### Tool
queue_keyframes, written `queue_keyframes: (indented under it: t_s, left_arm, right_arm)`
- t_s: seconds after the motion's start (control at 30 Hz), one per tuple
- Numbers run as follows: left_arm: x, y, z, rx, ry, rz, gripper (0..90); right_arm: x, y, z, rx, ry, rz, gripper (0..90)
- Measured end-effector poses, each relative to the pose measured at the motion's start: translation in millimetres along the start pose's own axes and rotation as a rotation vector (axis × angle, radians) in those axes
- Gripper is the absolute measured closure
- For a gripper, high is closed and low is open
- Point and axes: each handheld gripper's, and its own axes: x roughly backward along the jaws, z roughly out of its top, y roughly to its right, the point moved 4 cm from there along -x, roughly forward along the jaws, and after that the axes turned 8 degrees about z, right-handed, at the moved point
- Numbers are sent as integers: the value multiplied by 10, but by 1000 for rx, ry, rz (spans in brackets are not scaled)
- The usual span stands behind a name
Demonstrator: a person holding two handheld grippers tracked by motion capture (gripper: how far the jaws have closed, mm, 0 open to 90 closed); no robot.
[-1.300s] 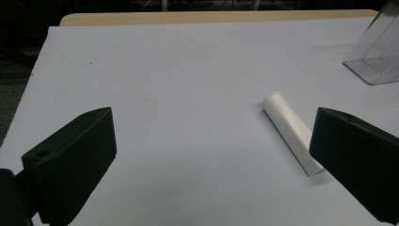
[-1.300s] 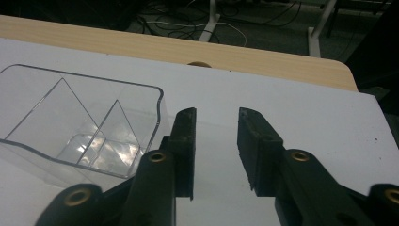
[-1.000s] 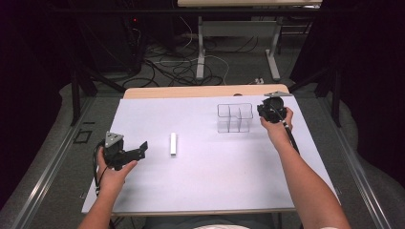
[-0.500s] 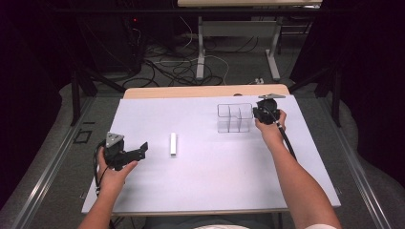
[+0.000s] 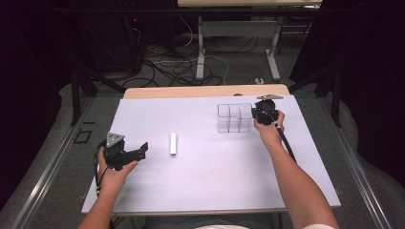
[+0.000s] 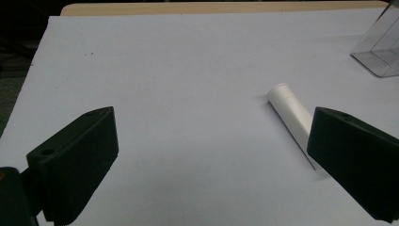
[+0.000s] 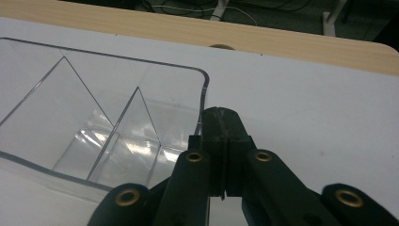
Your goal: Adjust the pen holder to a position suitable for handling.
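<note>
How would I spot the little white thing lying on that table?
Start at the big white sheet covering the table. Left of the clear divided box lies a small white tube, alone. It is the sheet's one opaque, loose item.

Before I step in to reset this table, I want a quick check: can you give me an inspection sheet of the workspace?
Surface: white sheet on a light wooden table.
Job's things: clear plastic divided box, upright, far right; white plastic tube lying flat, left of centre.
Clutter: nothing seen.
Grippers: left gripper open, short of the tube; right gripper shut at the box's right wall; whether it pinches the wall cannot be told.
Cables: black cable along the right forearm; loose floor cables beyond.
Surroundings: second table's legs, dark room.
</note>
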Motion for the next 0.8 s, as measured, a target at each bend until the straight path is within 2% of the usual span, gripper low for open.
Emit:
queue_keyframes:
  t_s: [0.33,0.4,0.63,0.8]
  left_arm:
    - [-6,15,-9,-3,-10,-1,24]
    - [-8,17,-9,-3,-11,-2,24]
    - [-10,28,-10,-5,-8,-4,24]
    - [-14,29,-12,-8,-10,-3,24]
  right_arm:
    - [-12,-35,-7,25,14,16,900]
    - [-16,-67,-10,15,12,25,900]
    - [-44,-180,-9,49,13,51,900]
    - [-79,-309,-5,54,14,76,900]
